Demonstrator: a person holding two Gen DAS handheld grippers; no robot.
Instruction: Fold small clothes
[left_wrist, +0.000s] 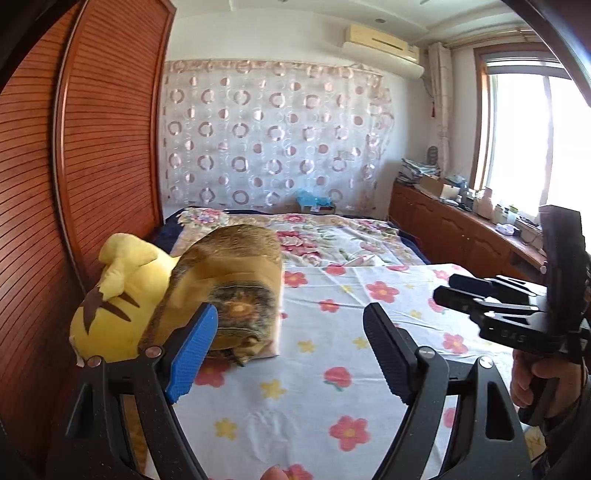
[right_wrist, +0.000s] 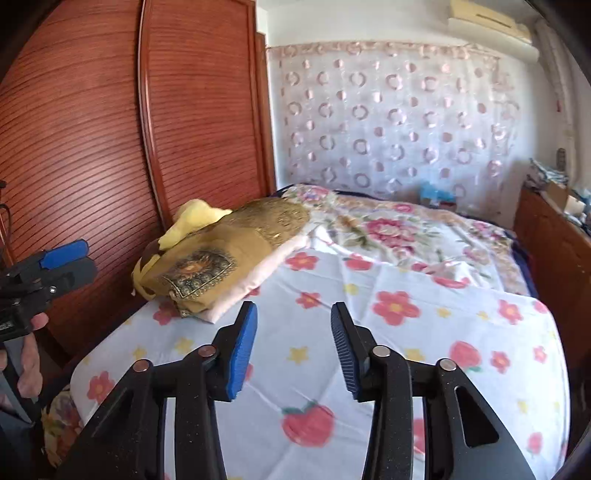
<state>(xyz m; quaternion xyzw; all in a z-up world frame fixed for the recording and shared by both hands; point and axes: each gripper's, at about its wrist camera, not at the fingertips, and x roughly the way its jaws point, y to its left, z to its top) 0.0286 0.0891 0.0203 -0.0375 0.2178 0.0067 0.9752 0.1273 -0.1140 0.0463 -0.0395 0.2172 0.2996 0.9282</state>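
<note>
A folded mustard-brown garment with a dark patterned patch (left_wrist: 236, 291) lies on a folded pale pink cloth (right_wrist: 255, 277) at the left side of the bed; it also shows in the right wrist view (right_wrist: 207, 266). My left gripper (left_wrist: 291, 321) is open and empty, held above the flowered sheet just right of the garment. My right gripper (right_wrist: 293, 317) is open and empty over the sheet, in front of the stack. The right gripper also shows at the right of the left wrist view (left_wrist: 448, 286).
A yellow plush toy (left_wrist: 118, 295) leans against the garment beside the wooden wardrobe (left_wrist: 92, 147). The bed carries a white flowered sheet (left_wrist: 332, 387) and a floral quilt (right_wrist: 399, 229). A cluttered wooden cabinet (left_wrist: 454, 225) runs along the right under the window.
</note>
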